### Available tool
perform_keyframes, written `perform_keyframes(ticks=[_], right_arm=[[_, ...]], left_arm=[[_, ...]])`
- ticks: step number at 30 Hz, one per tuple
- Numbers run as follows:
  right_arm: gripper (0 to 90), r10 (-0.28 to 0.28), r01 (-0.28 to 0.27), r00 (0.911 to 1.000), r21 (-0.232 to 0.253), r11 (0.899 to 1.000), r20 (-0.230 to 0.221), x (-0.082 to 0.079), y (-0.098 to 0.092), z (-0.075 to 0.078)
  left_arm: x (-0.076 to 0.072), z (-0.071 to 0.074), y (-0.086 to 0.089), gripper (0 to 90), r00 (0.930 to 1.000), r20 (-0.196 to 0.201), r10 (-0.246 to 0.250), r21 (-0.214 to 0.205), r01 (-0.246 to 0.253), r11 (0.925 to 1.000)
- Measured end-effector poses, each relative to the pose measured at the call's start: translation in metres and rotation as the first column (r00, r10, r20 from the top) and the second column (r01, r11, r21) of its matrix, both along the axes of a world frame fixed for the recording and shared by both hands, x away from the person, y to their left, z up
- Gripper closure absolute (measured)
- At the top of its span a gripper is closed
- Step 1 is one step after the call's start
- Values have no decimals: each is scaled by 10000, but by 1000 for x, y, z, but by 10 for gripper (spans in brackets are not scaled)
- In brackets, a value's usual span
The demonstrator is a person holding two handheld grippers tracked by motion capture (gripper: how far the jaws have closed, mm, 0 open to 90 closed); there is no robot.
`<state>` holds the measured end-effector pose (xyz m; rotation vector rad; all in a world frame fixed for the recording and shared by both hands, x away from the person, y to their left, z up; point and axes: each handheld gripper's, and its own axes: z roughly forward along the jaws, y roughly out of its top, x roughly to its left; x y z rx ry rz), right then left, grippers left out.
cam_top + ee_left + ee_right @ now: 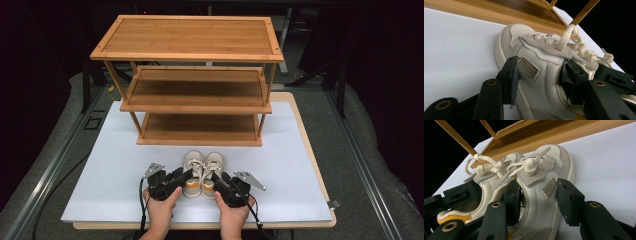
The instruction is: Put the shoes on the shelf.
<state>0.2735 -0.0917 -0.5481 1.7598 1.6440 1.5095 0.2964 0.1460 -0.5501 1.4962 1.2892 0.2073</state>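
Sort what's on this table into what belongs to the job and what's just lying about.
Part of the job:
left shoe, jaws of the left gripper either side of it
right shoe, jaws of the right gripper either side of it
wooden rack, just behind the shoes

Just there:
white mat
metal clip at the table's edge

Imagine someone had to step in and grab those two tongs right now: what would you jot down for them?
Left tongs: jaws closed on the sides of the left sneaker, one pad outside, one at the collar.
Right tongs: gripping the right sneaker the same way.
Where things are: both cream sneakers sit side by side on the white board, toes towards the three-tier bamboo rack just ahead. Its shelves hold nothing.
Done: both shoes gripped.
Left: they look not yet lifted; probably raise the pair and set it on a shelf, likely the bottom one.
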Motion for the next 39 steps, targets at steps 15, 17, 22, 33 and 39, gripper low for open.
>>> perform_keyframes(ticks=[15,17,22,33,39], right_arm=[[559,167,-166,9997,42,9999,-150,3,1,4],[560,154,-156,9995,-74,9999,-260,2,2,5],[559,176,-178,9995,-84,9998,-243,2,2,7],[560,175,-176,9998,79,9998,13,2,2,12],[560,356,-356,9993,3,9994,-127,2,1,18]], left_arm=[[1,2,3,520,9999,-116,79,-98,-80,9999],[0,2,4,521,9999,-116,87,-109,-88,9999],[1,4,4,521,9999,-116,78,-132,-80,9999],[1,12,4,521,10000,-10,41,-91,-42,9999],[1,17,5,522,10000,23,5,-122,-4,9999]])
